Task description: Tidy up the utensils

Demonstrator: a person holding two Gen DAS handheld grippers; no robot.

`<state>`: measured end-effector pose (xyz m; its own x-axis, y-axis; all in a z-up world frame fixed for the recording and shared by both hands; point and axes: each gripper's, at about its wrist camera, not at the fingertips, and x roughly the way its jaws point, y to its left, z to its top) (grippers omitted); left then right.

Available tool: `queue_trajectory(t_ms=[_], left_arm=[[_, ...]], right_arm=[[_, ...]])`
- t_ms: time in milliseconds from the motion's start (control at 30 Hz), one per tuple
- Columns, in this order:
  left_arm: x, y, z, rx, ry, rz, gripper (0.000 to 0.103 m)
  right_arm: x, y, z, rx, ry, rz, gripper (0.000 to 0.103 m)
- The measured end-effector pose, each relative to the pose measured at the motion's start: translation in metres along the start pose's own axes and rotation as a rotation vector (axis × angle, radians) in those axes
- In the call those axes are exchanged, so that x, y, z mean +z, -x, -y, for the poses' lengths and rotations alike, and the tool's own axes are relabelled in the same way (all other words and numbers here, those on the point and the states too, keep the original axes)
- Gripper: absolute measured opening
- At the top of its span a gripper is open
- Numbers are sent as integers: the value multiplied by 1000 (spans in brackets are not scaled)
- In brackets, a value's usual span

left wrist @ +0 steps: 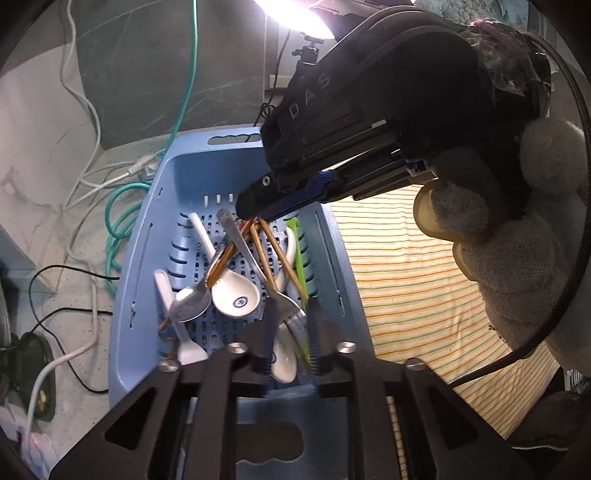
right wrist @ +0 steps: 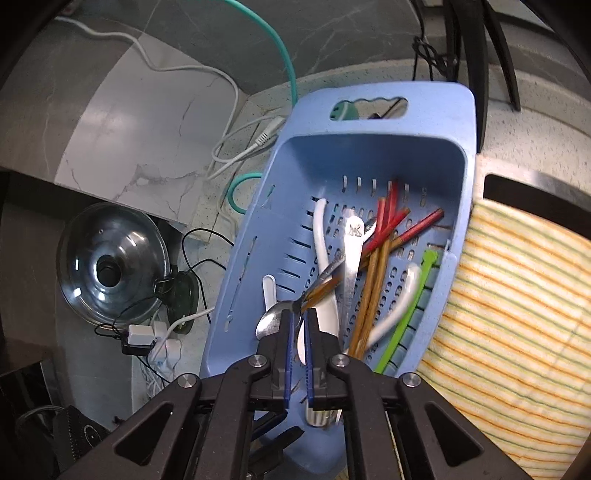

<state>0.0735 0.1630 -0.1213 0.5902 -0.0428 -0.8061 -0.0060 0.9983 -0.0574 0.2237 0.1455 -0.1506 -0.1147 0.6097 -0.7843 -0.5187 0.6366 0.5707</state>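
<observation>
A blue slotted basket (left wrist: 129, 288) (right wrist: 369, 110) holds mixed utensils. These include a metal spoon (left wrist: 188, 302) (right wrist: 271, 319), a white ceramic spoon (left wrist: 236, 295), a metal fork (left wrist: 291, 310), brown chopsticks with red ends (left wrist: 273, 254) (right wrist: 376, 266) and a green stick (left wrist: 301, 258) (right wrist: 410, 306). My left gripper (left wrist: 293, 310) hangs over the basket's near end, jaws apart, with the fork's head and a white spoon under the gap. My right gripper (right wrist: 300, 314) (left wrist: 255, 212), held by a gloved hand (left wrist: 517, 258), stands slightly open just above the metal spoon's neck and the chopstick ends, gripping nothing.
A yellow striped cloth (left wrist: 424, 277) (right wrist: 517, 314) lies right of the basket. Green and white cables (left wrist: 122, 221) run along the counter on the left. A glass pot lid (right wrist: 110, 262) and a power strip (right wrist: 162, 343) sit further left. A bright lamp (left wrist: 295, 14) shines behind.
</observation>
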Motion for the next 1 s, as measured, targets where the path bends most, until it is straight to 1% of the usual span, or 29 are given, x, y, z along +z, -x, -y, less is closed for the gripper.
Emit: queue_trajectory(t_ms=[33, 100, 200, 333, 433, 500, 800, 833, 900, 967, 1000], left_arm=[[0, 1, -1, 10, 3, 0, 39], [-1, 3, -2, 15, 15, 8, 41], [-2, 3, -6, 22, 35, -2, 42], [-3, 4, -7, 24, 45, -4, 42], [-3, 6, -6, 29, 54, -4, 43], [-4, 8, -6, 34, 61, 0, 48], [-3, 22, 0, 54, 72, 19, 48], [-3, 23, 1, 54, 76, 20, 50], [-4, 28, 3, 64, 81, 28, 57], [-5, 33, 6, 75, 84, 35, 58], [-5, 37, 6, 77, 89, 39, 60]], right_arm=[[0, 2, -1, -6, 7, 5, 33], [0, 6, -4, -9, 22, 31, 48], [0, 11, -8, -36, 56, 45, 50], [-1, 15, -6, -41, 58, 46, 53], [-1, 18, -4, -45, 53, 52, 53], [-2, 21, -4, -60, 61, 61, 53], [-7, 42, -6, -90, 104, 96, 54], [-8, 45, -6, -91, 108, 100, 54], [-11, 49, -8, -97, 121, 108, 54], [-14, 53, -10, -108, 142, 118, 55], [-16, 56, -11, -114, 155, 126, 55]])
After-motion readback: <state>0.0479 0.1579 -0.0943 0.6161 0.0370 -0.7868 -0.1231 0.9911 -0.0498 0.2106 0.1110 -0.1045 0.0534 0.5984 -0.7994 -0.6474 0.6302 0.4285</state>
